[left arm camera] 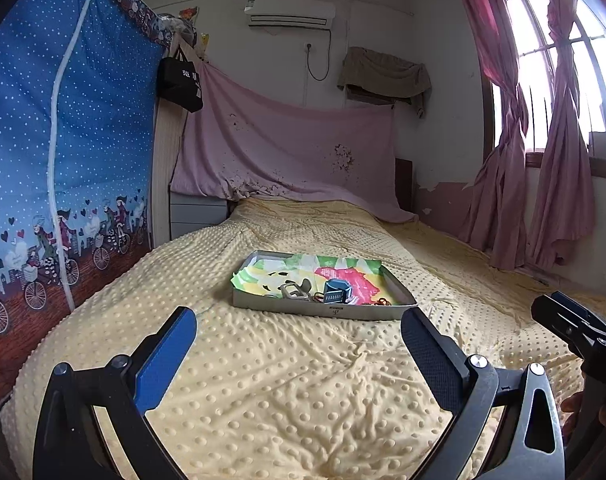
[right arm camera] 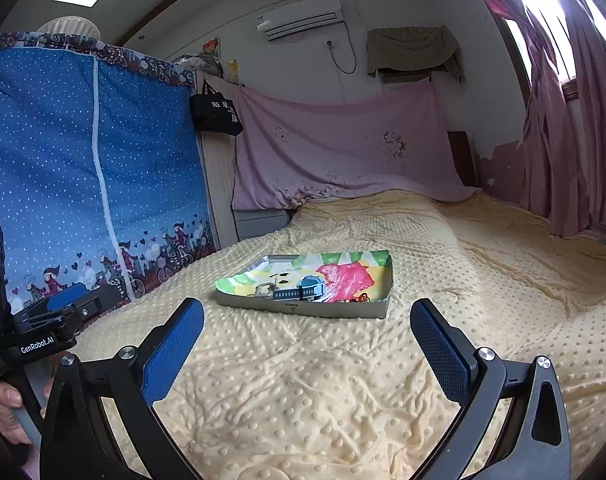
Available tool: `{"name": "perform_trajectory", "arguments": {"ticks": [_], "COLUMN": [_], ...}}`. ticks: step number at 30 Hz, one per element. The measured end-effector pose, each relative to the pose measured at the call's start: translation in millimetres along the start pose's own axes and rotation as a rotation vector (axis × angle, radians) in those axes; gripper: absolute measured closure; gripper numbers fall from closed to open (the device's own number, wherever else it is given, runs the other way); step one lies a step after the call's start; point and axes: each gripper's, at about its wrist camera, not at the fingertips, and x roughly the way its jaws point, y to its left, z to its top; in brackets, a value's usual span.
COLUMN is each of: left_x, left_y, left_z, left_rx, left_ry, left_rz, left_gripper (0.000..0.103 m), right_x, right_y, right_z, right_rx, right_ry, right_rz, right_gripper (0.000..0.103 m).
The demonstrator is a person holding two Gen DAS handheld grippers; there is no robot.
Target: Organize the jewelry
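Yellow bedspread (left arm camera: 263, 380) beneath both hand-held grippers, left (left arm camera: 299, 332) and right (right arm camera: 307, 324), spread wide.

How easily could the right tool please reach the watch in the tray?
Probably easily: the right tool is open, the watch lies uncovered near the tray's low front wall, and only bare blanket lies between.

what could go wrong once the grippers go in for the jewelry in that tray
The shallow tray sits on a soft, dimpled blanket, so pressing down may tip or slide it. The watch and small pieces lie bunched near the front wall; the wide-open right gripper could snag several at once.
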Motion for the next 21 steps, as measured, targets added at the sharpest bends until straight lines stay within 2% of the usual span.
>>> {"name": "perform_trajectory", "arguments": {"ticks": [11,21], "left_x": [-18.8,-15.0], "left_y": [-12.8,-10.4], "left_z": [-28.9,-39.2], "left_rx": [0.069,0.055], "left_ry": [-0.020,-0.002], "left_rz": [0.026,0.037], "left_gripper": [0.000,0.000], "right_x": [-22.4,-10.7], "right_y": [1.9,-8.7], "right_z": [-24.9,-38.7], "right_rx": [-0.056,-0.036], "right_ry": [0.010,0.045], "right_rz": [-0.049,-0.066], "right_gripper": [0.001,0.001]}}
